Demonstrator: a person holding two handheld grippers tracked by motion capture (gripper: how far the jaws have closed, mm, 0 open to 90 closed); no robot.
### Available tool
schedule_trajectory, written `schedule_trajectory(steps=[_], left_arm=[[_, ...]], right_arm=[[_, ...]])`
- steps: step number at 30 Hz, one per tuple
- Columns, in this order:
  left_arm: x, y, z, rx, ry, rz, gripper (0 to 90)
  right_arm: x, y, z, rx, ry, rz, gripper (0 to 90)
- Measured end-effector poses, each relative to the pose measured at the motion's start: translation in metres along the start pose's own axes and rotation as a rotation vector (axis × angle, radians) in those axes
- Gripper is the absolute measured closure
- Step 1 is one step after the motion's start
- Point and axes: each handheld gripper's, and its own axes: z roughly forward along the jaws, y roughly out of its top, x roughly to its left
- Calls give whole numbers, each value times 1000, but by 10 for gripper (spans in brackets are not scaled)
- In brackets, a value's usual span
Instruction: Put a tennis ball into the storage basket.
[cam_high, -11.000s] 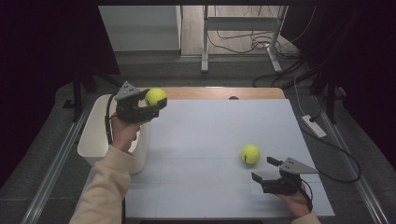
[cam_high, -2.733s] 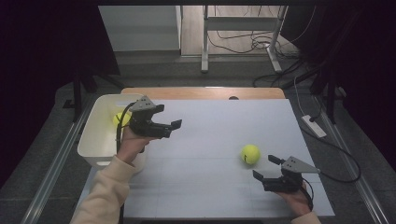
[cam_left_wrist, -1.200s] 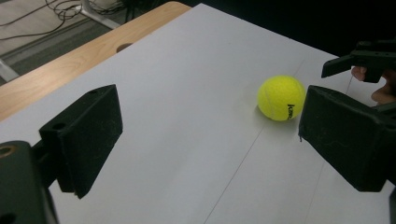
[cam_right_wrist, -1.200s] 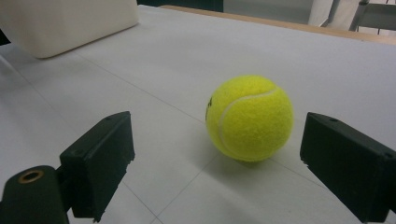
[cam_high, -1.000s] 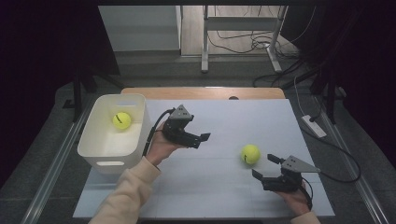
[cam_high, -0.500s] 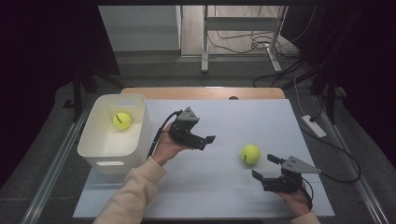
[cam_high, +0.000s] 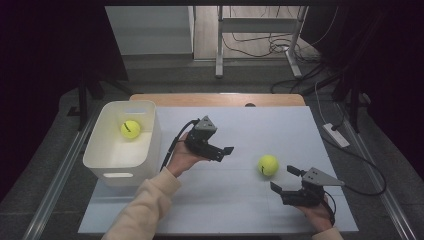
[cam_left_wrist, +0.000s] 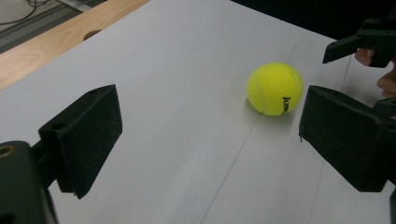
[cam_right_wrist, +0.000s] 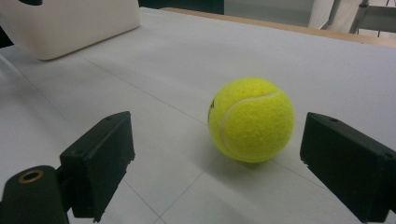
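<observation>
The left gripper (cam_high: 226, 151) hangs wide open and empty, aimed at the ball (cam_high: 268, 165) on the table (cam_high: 280, 125). The right gripper (cam_high: 284, 179), also wide open and empty, sits just beside that ball. Another ball (cam_high: 130, 129) lies in the bin (cam_high: 120, 167).

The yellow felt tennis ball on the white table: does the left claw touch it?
Apart. The left gripper view shows white table between the open left claw and the yellow felt tennis ball.

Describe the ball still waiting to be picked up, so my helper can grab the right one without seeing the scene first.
Start at the white table and skip the white bin at its left edge. Look right of centre, between the left gripper and right gripper. The tennis ball there lies loose on the bare surface, unlike its twin in the bin.
</observation>
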Motion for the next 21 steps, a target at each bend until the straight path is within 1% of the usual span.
schedule_trajectory(steps=[5, 9, 15, 21], left_arm=[[-1, 0, 4, 3, -8, 2, 66], [-1, 0, 8, 8, -17, 5, 66], [-3, -1, 17, 13, -31, 8, 65], [-6, 0, 23, 21, -40, 23, 66]], right_arm=[[0, 0, 0, 0, 1, -1, 97], [1, 1, -1, -12, 11, 15, 97], [1, 0, -2, -10, 10, 14, 97], [2, 0, -3, -10, 7, 12, 97]])
